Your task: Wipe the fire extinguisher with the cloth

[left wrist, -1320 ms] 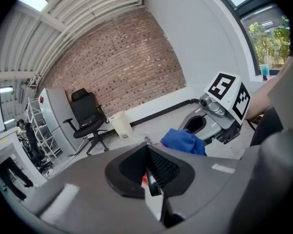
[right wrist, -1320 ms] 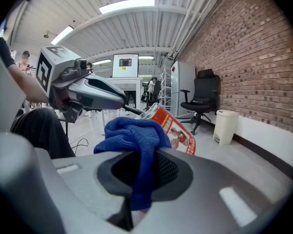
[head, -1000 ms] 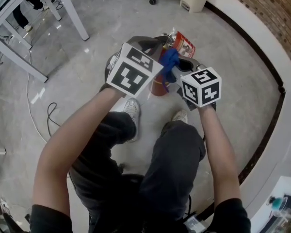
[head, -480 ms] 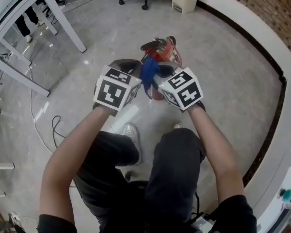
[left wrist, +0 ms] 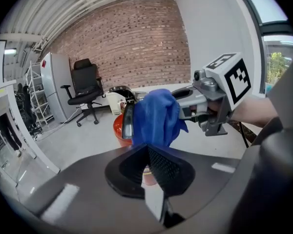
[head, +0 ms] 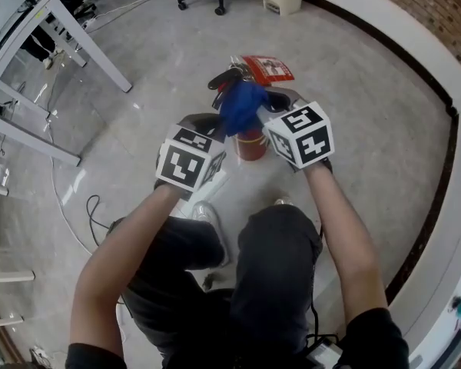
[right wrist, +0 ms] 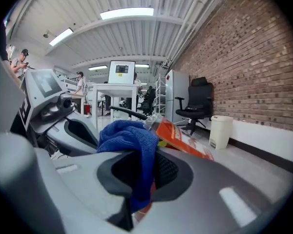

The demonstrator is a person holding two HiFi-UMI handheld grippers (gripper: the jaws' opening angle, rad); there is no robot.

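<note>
Wiping the top of the fire extinguisher (head: 252,146) with the cloth (head: 242,106) pinched in the right gripper (right wrist: 141,169).

Standing upright on the floor (head: 353,129), the red cylinder is just ahead of and below both pairs of jaws. The left gripper (left wrist: 148,165) has sunk beside the cylinder since a second ago, and its jaws are pressed together on nothing. The right jaws pinch one fold of the blue cloth. The rest of it bunches out in front of them, now draped over the black lever (head: 224,77) rather than lower on the neck, with the red tag (head: 267,68) just beyond. Judging by this, the wipe has reached the valve head, and the cylinder wall below the jaws probably still needs passes.
</note>
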